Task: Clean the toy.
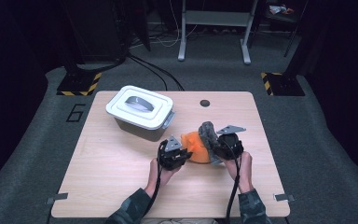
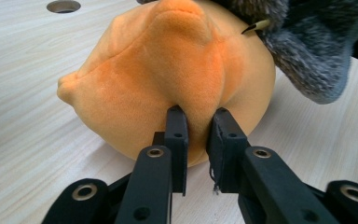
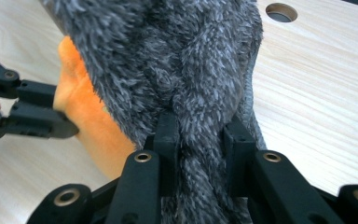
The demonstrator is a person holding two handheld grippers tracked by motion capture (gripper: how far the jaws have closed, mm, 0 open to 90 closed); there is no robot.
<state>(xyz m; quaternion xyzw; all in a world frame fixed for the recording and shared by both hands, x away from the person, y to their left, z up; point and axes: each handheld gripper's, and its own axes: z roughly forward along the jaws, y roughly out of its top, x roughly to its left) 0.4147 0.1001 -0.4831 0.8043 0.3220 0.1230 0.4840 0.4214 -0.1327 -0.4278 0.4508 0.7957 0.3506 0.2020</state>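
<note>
On the pale wooden counter (image 1: 121, 163), just in front of the person, an orange plush piece (image 1: 195, 145) and a grey fuzzy fabric piece (image 1: 209, 133) sit together, the grey one draped over the far right side of the orange one. The left gripper (image 1: 173, 154) has its jaws nearly together on a fold of the orange plush (image 2: 168, 79); in the left gripper view the pads pinch a small ridge of it, so I read it as holding the orange piece down near the counter. The right gripper (image 1: 226, 144) is clamped on the grey fabric (image 3: 177, 70), with a thick tuft of pile squeezed between its jaws, and it appears to be lifting that piece upward (the grey hangs above the orange rather than lying flat on it).

Judging from this, the work in hand looks like pulling the grey cover away from the orange plush. The grips on both pieces are made; the separation seems begun but not finished, since the grey fabric overlaps and touches the orange body in the right gripper view.

To the left and farther back stands a white lidded box (image 1: 140, 109) with its lid on and handle flat. If the pieces are meant to go inside, that step is not yet started, and the lid would first have to come off.
</note>
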